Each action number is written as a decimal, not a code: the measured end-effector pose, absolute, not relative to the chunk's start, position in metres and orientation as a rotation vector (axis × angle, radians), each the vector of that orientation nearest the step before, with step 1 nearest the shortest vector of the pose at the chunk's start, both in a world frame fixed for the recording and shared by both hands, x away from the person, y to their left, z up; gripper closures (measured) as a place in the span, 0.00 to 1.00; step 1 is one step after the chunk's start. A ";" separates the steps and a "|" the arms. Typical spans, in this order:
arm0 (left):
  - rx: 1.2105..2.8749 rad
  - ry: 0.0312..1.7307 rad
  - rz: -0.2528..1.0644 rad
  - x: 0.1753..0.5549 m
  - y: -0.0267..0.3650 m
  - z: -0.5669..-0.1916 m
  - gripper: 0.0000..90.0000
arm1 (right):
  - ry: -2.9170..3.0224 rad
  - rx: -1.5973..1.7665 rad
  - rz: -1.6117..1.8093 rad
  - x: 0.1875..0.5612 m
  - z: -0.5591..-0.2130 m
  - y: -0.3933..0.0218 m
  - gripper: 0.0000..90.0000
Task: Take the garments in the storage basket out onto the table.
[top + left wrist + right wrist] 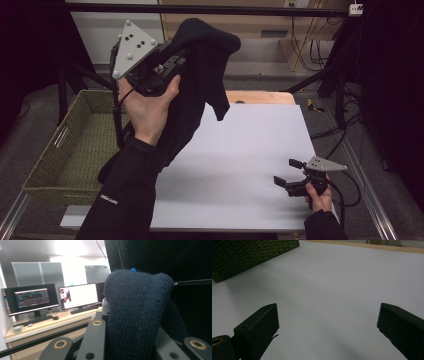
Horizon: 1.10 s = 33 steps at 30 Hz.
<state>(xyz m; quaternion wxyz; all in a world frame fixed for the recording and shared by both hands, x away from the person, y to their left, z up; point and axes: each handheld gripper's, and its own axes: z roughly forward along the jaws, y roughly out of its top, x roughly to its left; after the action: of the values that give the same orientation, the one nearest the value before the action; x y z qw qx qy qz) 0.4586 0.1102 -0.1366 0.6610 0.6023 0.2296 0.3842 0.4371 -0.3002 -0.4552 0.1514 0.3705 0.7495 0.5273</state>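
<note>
Now left gripper [172, 67] clamped on dark knit garment [200, 70], held high above table [250, 150]; cloth drapes over jaws, tail hangs past my sleeve. Basket [70, 145] sits at left, likely drop spot. Carry level over basket rim, lower until tail bunches inside, then release. Jaw tips hidden by knit, so grip depth unclear. Right gripper [289, 172] spread wide, nothing in it, low near table's right edge; keep it there.

Knitted navy cloth [140, 315], woven wicker basket [75, 145]
</note>
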 end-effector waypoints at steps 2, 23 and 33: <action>1.364 0.510 0.860 0.460 0.103 -0.136 0.90 | 2.151 1.061 1.515 0.437 -0.455 -0.300 0.05; 1.359 0.373 0.757 0.456 0.023 -0.111 0.90 | 2.146 1.058 1.528 0.436 -0.454 -0.301 0.05; 1.423 0.401 0.770 0.472 0.020 -0.134 0.89 | 2.142 1.058 1.535 0.435 -0.453 -0.302 0.05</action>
<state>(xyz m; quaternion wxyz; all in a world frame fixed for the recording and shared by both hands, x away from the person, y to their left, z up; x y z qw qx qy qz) 0.4719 0.0195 -0.1338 0.6722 0.6320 0.1783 0.3418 0.4353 -0.3022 -0.4532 0.1503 0.3682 0.7458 0.5344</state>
